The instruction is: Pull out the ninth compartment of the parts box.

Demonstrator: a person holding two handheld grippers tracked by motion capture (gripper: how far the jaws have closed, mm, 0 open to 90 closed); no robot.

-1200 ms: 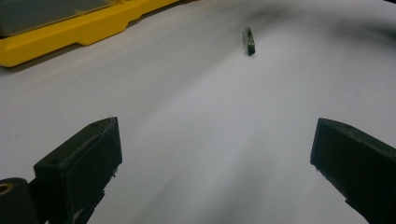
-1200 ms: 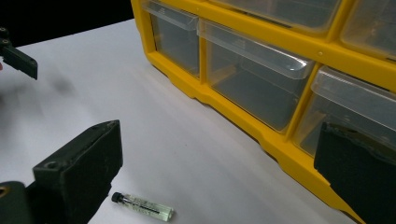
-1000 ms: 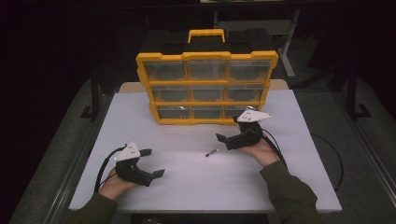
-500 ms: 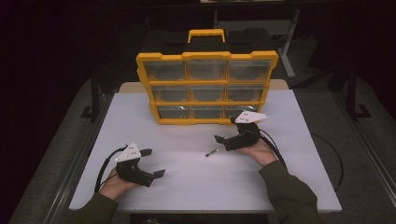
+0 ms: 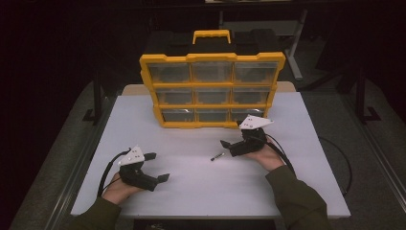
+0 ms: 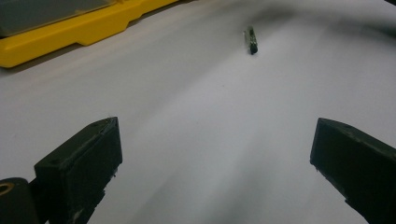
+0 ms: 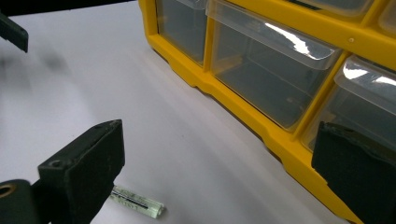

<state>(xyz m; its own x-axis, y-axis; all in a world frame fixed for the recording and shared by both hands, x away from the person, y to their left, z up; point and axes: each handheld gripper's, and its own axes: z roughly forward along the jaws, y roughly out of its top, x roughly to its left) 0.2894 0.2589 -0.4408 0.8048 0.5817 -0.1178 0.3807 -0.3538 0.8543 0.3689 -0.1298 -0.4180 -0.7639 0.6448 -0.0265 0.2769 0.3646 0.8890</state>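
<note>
A yellow organizer with clear drawers stands upright at the back middle of the white table. A small thin rod, clear with a dark core, lies on the table in front of it. My right gripper hovers open just right of the rod, which lies beside one jaw. The bottom drawers are close ahead of it, all shut. My left gripper rests open near the table's front left, nothing between its jaws. The rod lies well ahead of it.
The organizer's black and yellow handle sticks up at the back. Black cables trail from both grippers across the table. The table's edges drop to a dark floor on every side. Bare table surface lies between the two grippers.
The right gripper has dipped slightly toward the table near the rod. The left gripper and the rod have stayed where they were.
</note>
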